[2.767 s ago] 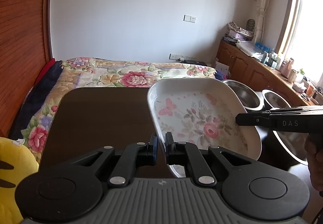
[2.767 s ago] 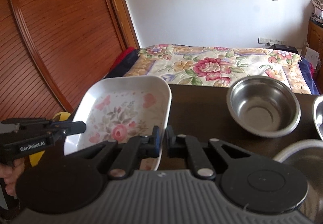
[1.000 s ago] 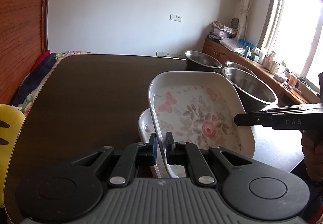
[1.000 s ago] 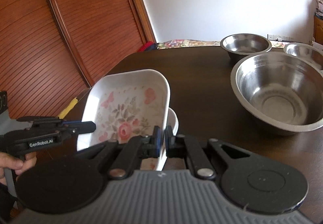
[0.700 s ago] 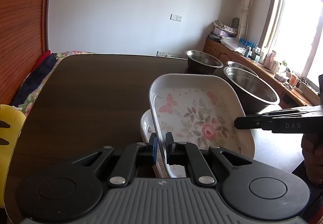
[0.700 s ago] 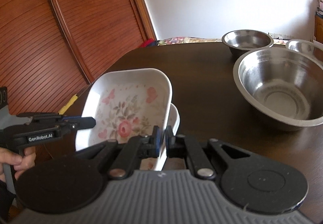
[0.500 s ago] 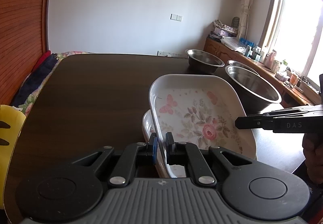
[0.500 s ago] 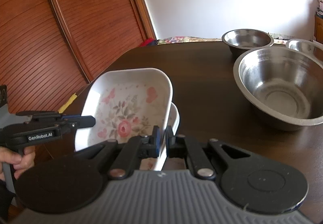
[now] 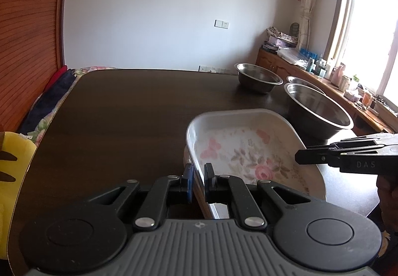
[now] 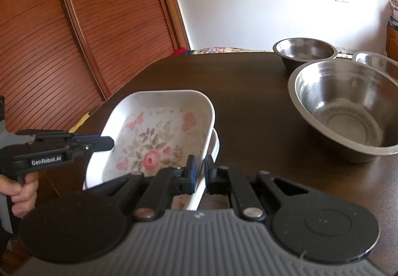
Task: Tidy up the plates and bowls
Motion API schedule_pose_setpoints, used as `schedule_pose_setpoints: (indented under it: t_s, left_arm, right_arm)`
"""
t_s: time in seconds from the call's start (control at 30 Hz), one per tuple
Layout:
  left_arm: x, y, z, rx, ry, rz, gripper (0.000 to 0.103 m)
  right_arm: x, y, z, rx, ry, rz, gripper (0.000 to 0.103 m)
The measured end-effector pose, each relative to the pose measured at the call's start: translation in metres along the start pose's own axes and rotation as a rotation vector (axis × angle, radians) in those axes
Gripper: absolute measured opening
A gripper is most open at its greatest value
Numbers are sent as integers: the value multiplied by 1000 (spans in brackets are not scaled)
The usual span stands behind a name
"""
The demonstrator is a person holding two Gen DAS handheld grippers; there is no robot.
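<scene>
In your left wrist view, your left gripper (image 9: 197,177) clamps the near rim of one floral plate (image 9: 251,151), which rests on a second plate (image 9: 185,155) whose edge peeks out beneath. Three steel bowls (image 9: 319,110) stand on the dark desk (image 9: 129,111); beyond are a white wall, a window and a cluttered sideboard (image 9: 311,64).

In your right wrist view, your right gripper (image 10: 200,171) pinches the same floral plate (image 10: 159,136) at its opposite rim, nested on the lower plate (image 10: 215,145). Three bowls (image 10: 348,106) sit right; a slatted wooden door (image 10: 82,27) stands left.
</scene>
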State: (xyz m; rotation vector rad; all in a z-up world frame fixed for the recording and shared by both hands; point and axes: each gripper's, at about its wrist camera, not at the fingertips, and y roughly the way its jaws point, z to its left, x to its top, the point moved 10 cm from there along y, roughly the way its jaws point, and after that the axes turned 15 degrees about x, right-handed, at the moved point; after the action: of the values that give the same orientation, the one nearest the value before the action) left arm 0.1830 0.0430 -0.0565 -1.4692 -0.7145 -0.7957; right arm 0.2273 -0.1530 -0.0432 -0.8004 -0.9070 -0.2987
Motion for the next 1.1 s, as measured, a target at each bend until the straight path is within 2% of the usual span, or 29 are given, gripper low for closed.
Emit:
schedule_pose_setpoints:
  t_s: [0.23, 0.3, 0.47, 0.63, 0.67, 0.7, 0.77, 0.9, 0.93, 1.03, 1.1]
  left_arm:
    - [8, -11, -3, 7, -1, -56, 37]
    - [12, -17, -10, 3, 12, -82, 41]
    - [24, -29, -38, -18, 43, -154, 62]
    - [34, -33, -75, -61, 57, -206, 74]
    - [36, -33, -84, -73, 54, -211, 77]
    - [38, -32, -92, -82, 52, -215, 78]
    - [41, -30, -108, -95, 45, -225, 86]
    - [47, -27, -141, -119, 47, -250, 95]
    - [49, -25, -147, -118, 47, -256, 100]
    - [52, -19, -162, -112, 40, -268, 103]
    - [53, -11, -173, -106, 46, -265, 103]
  right_arm:
    - [2, -5, 5, -36, -67, -19, 11]
    - [4, -10, 6, -37, -85, -36, 11]
    - [9, -31, 8, -40, -114, -98, 12]
    - [13, -62, -6, -79, -138, -164, 16]
    - [14, -68, -10, -90, -142, -177, 20]
    - [15, -75, -15, -103, -146, -191, 29]
    - [16, -88, -24, -127, -152, -217, 36]
    - [17, -107, -46, -171, -153, -252, 37]
    - [17, -110, -51, -175, -153, -262, 37]
    - [17, -118, -70, -232, -155, -274, 45]
    - [17, -121, -82, -254, -155, -283, 54]
